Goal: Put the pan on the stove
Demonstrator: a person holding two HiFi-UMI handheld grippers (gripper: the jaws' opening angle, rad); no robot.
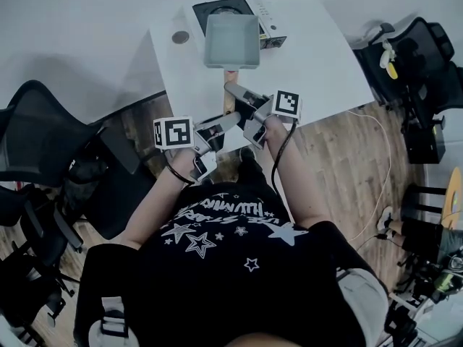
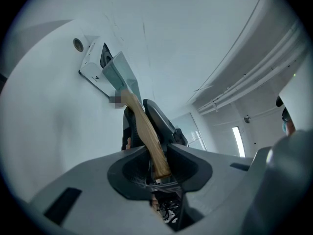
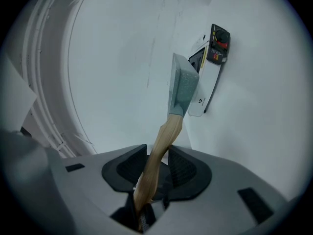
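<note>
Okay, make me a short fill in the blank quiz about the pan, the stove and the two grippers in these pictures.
1. The left gripper and the right gripper are both shut on the pan's ____.
2. The handle is made of ____.
3. The stove stands on a ____ table.

Missing words: handle; wood; white.

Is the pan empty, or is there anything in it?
Empty. The head view looks down into the pan and shows only its bare grey bottom, with nothing lying in it.
</note>
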